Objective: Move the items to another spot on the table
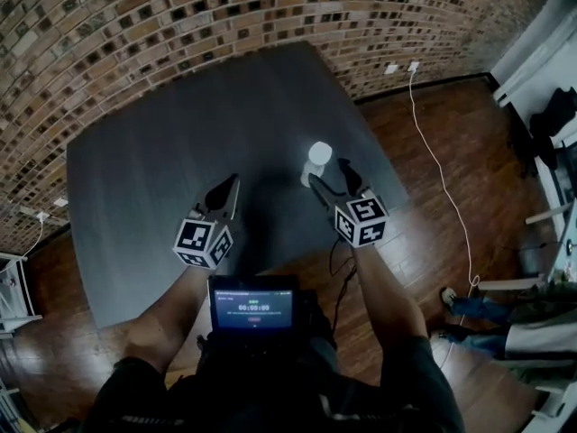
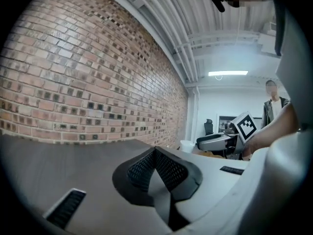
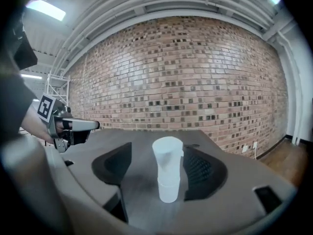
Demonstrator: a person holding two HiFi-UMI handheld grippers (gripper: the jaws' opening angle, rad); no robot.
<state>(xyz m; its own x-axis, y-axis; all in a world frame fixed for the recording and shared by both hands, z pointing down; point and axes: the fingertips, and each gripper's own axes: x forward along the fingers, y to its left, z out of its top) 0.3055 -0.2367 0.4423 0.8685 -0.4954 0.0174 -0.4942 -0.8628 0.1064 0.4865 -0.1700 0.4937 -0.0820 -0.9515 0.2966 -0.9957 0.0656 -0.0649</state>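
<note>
A screen (image 1: 252, 307) glows at the person's chest, nearest the head camera, and both forearms reach forward from either side of it over a dark grey desk (image 1: 153, 161). The left gripper (image 1: 230, 188) hovers above the near middle of the desk, its fingers (image 2: 171, 170) pressed together with nothing held between them. The right gripper (image 1: 329, 174) is just beside it to the right, its fingers (image 3: 200, 173) spread well apart. White stacked cups (image 3: 167, 173) stand upright on the desk between those open fingers, nearer the right-hand one; whether either finger touches them cannot be told. In the head view, the cups sit towards the desk's right side, just ahead of the right gripper's marker cube (image 1: 361, 220). Beyond the desk's far edge rises a brick wall (image 1: 180, 16). A white cable (image 1: 442, 170) trails from the wall across the wooden floor (image 1: 424, 224) on the right.
</note>
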